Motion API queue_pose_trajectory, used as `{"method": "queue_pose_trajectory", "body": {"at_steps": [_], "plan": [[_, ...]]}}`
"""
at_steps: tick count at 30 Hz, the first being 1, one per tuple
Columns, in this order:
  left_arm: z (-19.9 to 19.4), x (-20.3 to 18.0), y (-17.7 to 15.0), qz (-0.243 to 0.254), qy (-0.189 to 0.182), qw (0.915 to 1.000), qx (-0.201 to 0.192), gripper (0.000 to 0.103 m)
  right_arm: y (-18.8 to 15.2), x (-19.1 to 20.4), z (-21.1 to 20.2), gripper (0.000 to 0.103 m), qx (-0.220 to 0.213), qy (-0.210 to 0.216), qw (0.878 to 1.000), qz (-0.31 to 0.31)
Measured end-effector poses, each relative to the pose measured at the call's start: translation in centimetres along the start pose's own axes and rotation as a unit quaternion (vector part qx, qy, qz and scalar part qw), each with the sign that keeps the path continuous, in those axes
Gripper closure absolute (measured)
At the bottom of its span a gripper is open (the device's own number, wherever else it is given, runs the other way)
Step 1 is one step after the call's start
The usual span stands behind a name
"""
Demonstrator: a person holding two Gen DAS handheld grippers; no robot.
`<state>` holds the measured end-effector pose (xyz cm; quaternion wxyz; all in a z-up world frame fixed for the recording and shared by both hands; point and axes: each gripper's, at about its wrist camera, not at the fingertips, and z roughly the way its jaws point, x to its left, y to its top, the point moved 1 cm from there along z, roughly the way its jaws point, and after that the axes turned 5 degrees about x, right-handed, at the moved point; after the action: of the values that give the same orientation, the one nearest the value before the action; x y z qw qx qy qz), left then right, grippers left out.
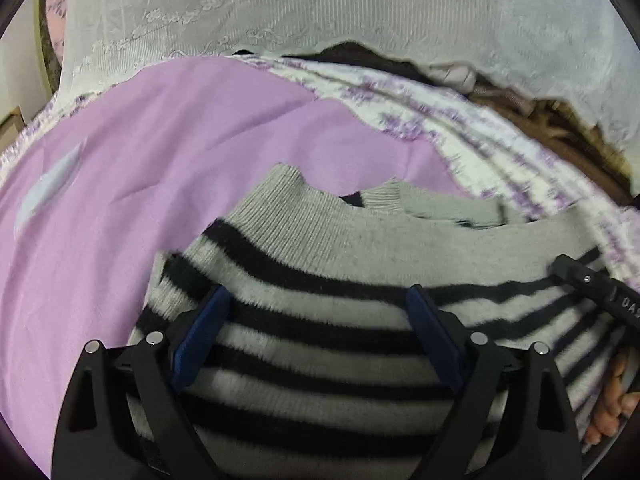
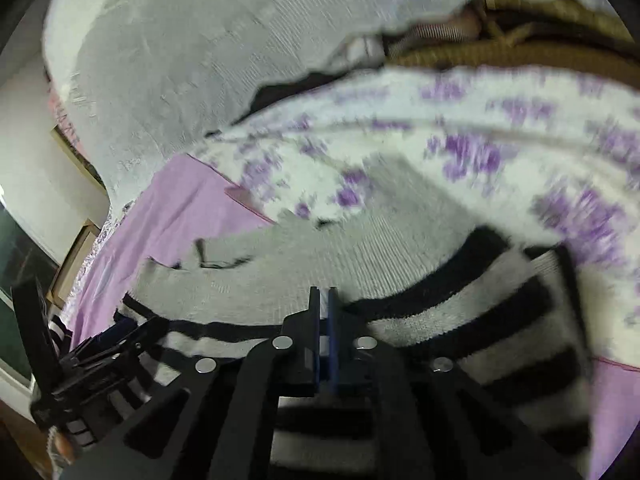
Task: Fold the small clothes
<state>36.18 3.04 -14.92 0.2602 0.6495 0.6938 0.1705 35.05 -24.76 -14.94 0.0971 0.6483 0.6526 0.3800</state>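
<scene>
A small grey sweater with black stripes (image 1: 320,280) lies on a lilac sheet (image 1: 140,160). My left gripper (image 1: 318,296) is open, its blue-padded fingers spread wide just above the sweater's striped body. Its collar lies beyond the fingertips. In the right wrist view the same sweater (image 2: 360,264) fills the middle, blurred. My right gripper (image 2: 323,300) is shut, pads together over the striped part, with no cloth visibly between them. The right gripper's tip (image 1: 588,280) shows at the right edge of the left wrist view, and the left gripper (image 2: 80,356) at the lower left of the right wrist view.
A white quilt with purple flowers (image 1: 460,136) lies folded back beyond the sweater. White lace fabric (image 1: 280,12) hangs behind. A brown wicker piece (image 2: 540,52) stands at the far right. A hand (image 1: 612,404) shows at the right edge.
</scene>
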Motion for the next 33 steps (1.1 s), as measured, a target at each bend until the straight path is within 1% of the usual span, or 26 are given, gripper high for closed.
{"method": "queue_pose_trajectory", "body": {"at_steps": [1,2,3,4,5,6,7,8,9,10,11,13,15,17,20,21,22,23,24,26,27,30,32,33], "plan": [[-0.8,0.0,-0.4,-0.001,-0.015,0.9999,-0.005,0.016,-0.3,0.7,-1.0,0.097,-0.007,0.000,1.000,-0.011],[-1.6,0.1,-0.7,0.001,-0.039,0.9992,-0.007,0.015,-0.5,1.3,-1.6,0.097,-0.011,0.002,1.000,-0.020],[-1.9,-0.1,-0.9,0.004,-0.053,0.9986,-0.006,0.014,-1.0,2.3,-2.4,0.097,-0.010,0.010,0.999,-0.032],[-2.2,-0.3,-1.2,0.008,-0.065,0.9979,-0.003,0.011,-1.1,2.9,-2.3,0.097,-0.004,0.013,0.999,-0.040],[-2.2,-0.5,-1.5,0.011,-0.069,0.9976,0.003,0.009,-1.5,3.5,-2.1,0.096,0.009,0.013,0.999,-0.049],[-2.0,-0.8,-1.9,0.017,-0.069,0.9974,0.012,0.009,-1.9,4.1,-1.2,0.094,0.022,0.011,0.998,-0.054],[-1.3,-1.1,-2.3,0.027,-0.057,0.9978,0.023,0.008,-2.6,4.3,-0.4,0.088,0.041,0.004,0.997,-0.059],[-0.6,-1.6,-2.7,0.042,-0.034,0.9981,0.030,0.005,-3.5,4.3,0.5,0.087,0.061,-0.007,0.996,-0.064],[-0.1,-2.1,-2.9,0.055,-0.015,0.9979,0.030,0.004,-4.5,4.3,1.1,0.086,0.049,-0.016,0.995,-0.080],[0.1,-2.8,-3.2,0.072,0.010,0.9972,0.021,0.004,-5.1,4.3,0.9,0.086,0.038,-0.023,0.995,-0.094],[0.0,-3.1,-3.3,0.076,0.020,0.9968,0.015,0.004,-5.2,4.6,0.8,0.086,0.035,-0.033,0.993,-0.104],[0.0,-2.9,-3.4,0.074,0.020,0.9970,0.011,0.004,-5.4,4.6,0.6,0.087,0.031,-0.035,0.994,-0.102],[-0.3,-2.7,-3.4,0.068,0.016,0.9975,0.010,0.004,-5.7,4.5,-0.2,0.087,0.017,-0.032,0.995,-0.094],[-1.9,-2.2,-4.2,0.055,0.016,0.9983,-0.005,0.005,-6.5,4.8,-2.5,0.086,-0.006,-0.044,0.994,-0.096],[-4.8,-1.4,-5.7,0.050,0.006,0.9981,-0.034,0.005,-7.9,5.2,-5.2,0.080,-0.023,-0.043,0.992,-0.113],[-5.5,-0.7,-6.2,0.042,0.005,0.9984,-0.036,0.005,-8.4,5.1,-5.6,0.074,-0.022,-0.045,0.992,-0.112],[-5.6,-0.1,-6.4,0.034,0.004,0.9989,-0.031,0.005,-8.9,4.9,-5.8,0.070,-0.018,-0.049,0.992,-0.112],[-5.4,0.7,-6.7,0.025,0.006,0.9995,-0.017,0.005,-9.4,4.5,-5.7,0.070,-0.006,-0.058,0.992,-0.111],[-4.8,1.3,-6.9,0.018,0.012,0.9998,0.000,0.004,-9.9,3.7,-5.0,0.070,0.019,-0.066,0.992,-0.104],[-3.8,2.2,-7.2,0.010,0.024,0.9993,0.026,0.004,-10.1,2.7,-4.9,0.069,0.029,-0.045,0.994,-0.092],[-3.7,2.4,-7.3,0.008,0.025,0.9993,0.027,0.004,-10.0,2.6,-4.9,0.069,0.032,-0.043,0.994,-0.090],[-3.9,1.7,-7.8,0.025,0.051,0.9982,0.017,0.004,-10.4,2.9,-4.9,0.069,0.024,-0.055,0.993,-0.103],[-4.7,1.9,-8.1,0.025,0.047,0.9985,0.010,0.005,-10.8,3.0,-5.2,0.069,0.022,-0.057,0.993,-0.103],[-5.4,2.2,-8.4,0.021,0.037,0.9991,0.003,0.005,-11.0,3.0,-5.7,0.069,0.018,-0.056,0.993,-0.100]]}}
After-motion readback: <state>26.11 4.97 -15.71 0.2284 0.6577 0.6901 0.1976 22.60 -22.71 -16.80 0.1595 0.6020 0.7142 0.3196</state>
